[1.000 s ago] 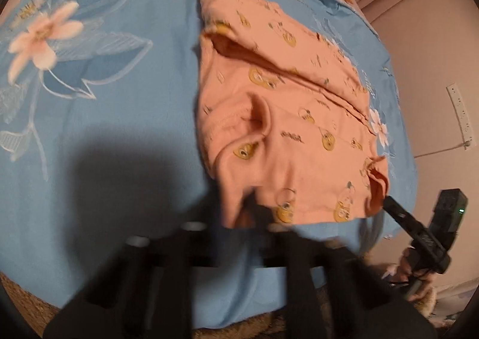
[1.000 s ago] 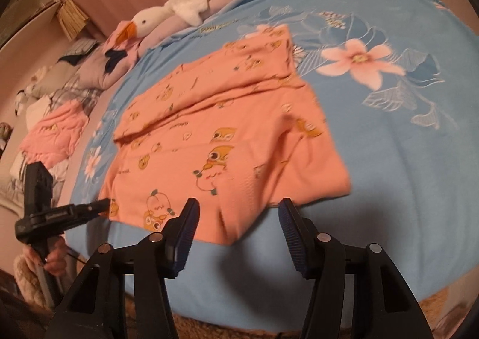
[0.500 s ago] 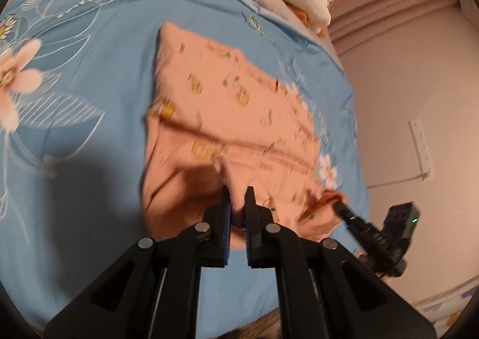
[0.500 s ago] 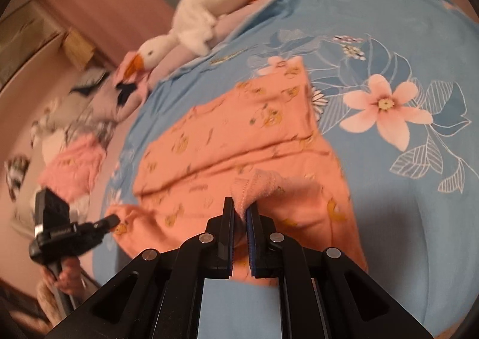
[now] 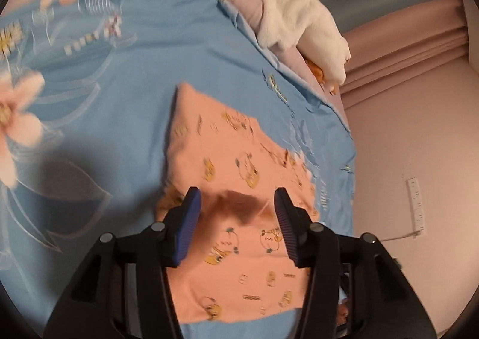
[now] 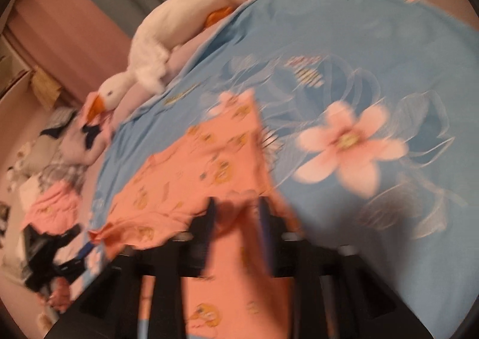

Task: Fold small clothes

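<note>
Left gripper point(image 5: 238, 219) hangs with jaws wide over the near part of the garment point(image 5: 239, 159), which lies on the bed point(image 5: 125, 93) with its long axis running away from both grippers. Right gripper point(image 6: 236, 237) is blurred, jaws apart with cloth between them, so I judge both equally near.

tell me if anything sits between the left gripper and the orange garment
Nothing visible does. The left gripper hangs open right over the orange garment on the blue sheet; the plush goose lies off at the bed's far edge.

No lettering can be read: the small print on the orange garment point(image 5: 239, 264) is too blurred.
</note>
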### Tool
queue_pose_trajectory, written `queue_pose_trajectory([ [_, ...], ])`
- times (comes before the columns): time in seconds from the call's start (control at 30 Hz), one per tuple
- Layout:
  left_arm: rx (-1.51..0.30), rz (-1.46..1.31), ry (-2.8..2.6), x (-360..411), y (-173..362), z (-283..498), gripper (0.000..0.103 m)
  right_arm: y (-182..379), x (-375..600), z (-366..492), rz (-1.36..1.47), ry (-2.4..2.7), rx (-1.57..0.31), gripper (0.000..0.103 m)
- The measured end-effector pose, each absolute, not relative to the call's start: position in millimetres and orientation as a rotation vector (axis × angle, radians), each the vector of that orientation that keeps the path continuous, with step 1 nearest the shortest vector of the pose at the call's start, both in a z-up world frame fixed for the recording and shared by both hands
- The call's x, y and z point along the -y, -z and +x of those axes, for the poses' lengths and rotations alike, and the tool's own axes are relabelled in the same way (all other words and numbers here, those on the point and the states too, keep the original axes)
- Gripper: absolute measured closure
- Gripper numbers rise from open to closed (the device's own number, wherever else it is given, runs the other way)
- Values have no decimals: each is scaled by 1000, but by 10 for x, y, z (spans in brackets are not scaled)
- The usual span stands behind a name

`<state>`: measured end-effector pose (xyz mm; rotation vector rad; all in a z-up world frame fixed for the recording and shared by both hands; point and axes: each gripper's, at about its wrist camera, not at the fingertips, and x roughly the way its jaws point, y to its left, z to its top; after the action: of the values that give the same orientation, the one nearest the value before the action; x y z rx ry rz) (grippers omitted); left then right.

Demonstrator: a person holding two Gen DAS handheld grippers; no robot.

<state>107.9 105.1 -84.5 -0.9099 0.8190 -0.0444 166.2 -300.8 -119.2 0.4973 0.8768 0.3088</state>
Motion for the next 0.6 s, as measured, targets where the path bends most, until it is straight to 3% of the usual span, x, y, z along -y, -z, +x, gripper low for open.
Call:
queue_pose_trajectory([
  [0.03,-815,-892,35,-1059,833,1061,53,1177,3047,1651,494,-292,-862,44],
  [0.17,-840,-789,23,-997,832,1024,53,1108,3250,1608,478,-269,-822,43],
  [0.5,-949,-589,81,-613,1141,1270,54,1379,3171,1567,462,-372,-936,43],
  [0.53,-968,-575,81,-593,1186,1291,59,1397,3133,1560,451,-381,-946,43],
  [0.57,-984,-562,71,-578,1222,1306,81,1422,3074,1551,439,-395,-958,43],
  [0.6,-1012,-534,51,-560,1279,1339,94,1432,3043,1540,433,-405,-962,43],
])
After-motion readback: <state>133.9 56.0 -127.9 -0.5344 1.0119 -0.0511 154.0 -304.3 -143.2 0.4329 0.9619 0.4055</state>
